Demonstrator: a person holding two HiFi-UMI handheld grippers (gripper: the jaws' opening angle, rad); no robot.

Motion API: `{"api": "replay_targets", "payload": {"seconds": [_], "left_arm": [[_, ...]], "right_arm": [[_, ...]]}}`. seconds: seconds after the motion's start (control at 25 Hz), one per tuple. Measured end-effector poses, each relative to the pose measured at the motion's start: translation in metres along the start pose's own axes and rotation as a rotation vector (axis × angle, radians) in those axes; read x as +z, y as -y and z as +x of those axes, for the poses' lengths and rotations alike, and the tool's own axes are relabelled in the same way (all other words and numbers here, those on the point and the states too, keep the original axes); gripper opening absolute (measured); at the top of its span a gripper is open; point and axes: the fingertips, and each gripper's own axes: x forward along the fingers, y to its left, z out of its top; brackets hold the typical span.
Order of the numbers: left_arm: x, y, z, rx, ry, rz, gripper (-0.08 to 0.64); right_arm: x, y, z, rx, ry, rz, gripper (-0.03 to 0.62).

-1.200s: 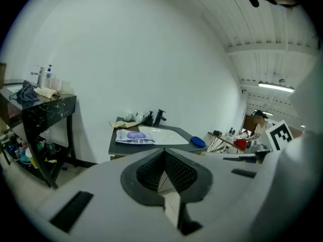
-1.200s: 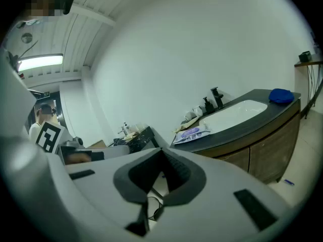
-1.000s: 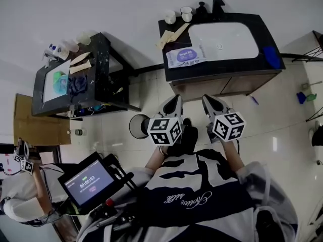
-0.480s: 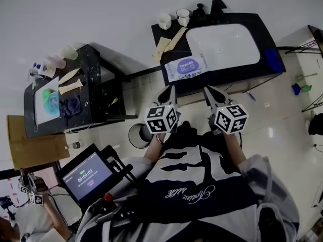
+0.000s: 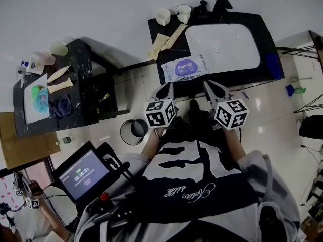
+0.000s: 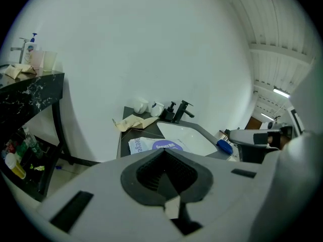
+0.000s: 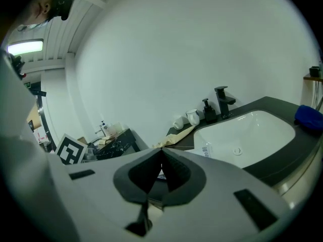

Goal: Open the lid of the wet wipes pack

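The wet wipes pack (image 5: 184, 67), white with a purple oval label, lies flat on the black sink counter (image 5: 217, 77), left of the white basin (image 5: 222, 42). Both grippers hover side by side just short of the counter's front edge and touch nothing. My left gripper (image 5: 166, 87) is shut and empty, just before the pack's near left corner. My right gripper (image 5: 209, 86) is shut and empty, to the pack's near right. In the left gripper view the pack (image 6: 154, 145) shows just beyond the closed left gripper (image 6: 165, 153). In the right gripper view the right gripper (image 7: 161, 150) hides most of the pack (image 7: 206, 148).
Two white cups (image 5: 163, 17) and a black faucet (image 5: 220, 4) stand at the counter's back. Beige paper (image 5: 164, 39) lies behind the pack and a blue sponge (image 5: 273, 64) right of the basin. A cluttered black side table (image 5: 75, 84) and a round bin (image 5: 133, 130) stand to the left.
The person has stepped closer to the sink counter, so both grippers now sit nearer its front edge and the pack. Both stay shut and empty.
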Motion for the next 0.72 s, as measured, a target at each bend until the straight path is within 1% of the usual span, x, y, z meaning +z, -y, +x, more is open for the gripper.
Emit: {"api": "replay_targets", "payload": {"seconds": [0.16,0.28,0.36,0.48,0.56,0.72], "left_arm": [[-0.008,-0.014,0.023,0.051,-0.005,-0.035,-0.002],[-0.017,-0.016,0.044,0.081,-0.02,-0.057,-0.002],[-0.019,-0.015,0.056,0.095,-0.034,-0.075,-0.002],[-0.022,-0.014,0.065,0.113,-0.058,-0.092,-0.002],[-0.026,-0.017,0.07,0.126,-0.071,-0.11,-0.002],[-0.033,-0.026,0.078,0.152,-0.101,-0.163,-0.002]], "right_arm": [[-0.005,0.01,0.032,0.096,-0.05,-0.038,-0.002],[-0.006,0.019,0.049,0.18,-0.089,-0.056,-0.002],[-0.004,0.025,0.058,0.204,-0.125,-0.089,-0.002],[-0.008,0.027,0.069,0.226,-0.201,-0.205,-0.002],[-0.016,0.025,0.076,0.265,-0.261,-0.287,-0.002],[-0.031,0.025,0.095,0.341,-0.365,-0.401,-0.002]]}}
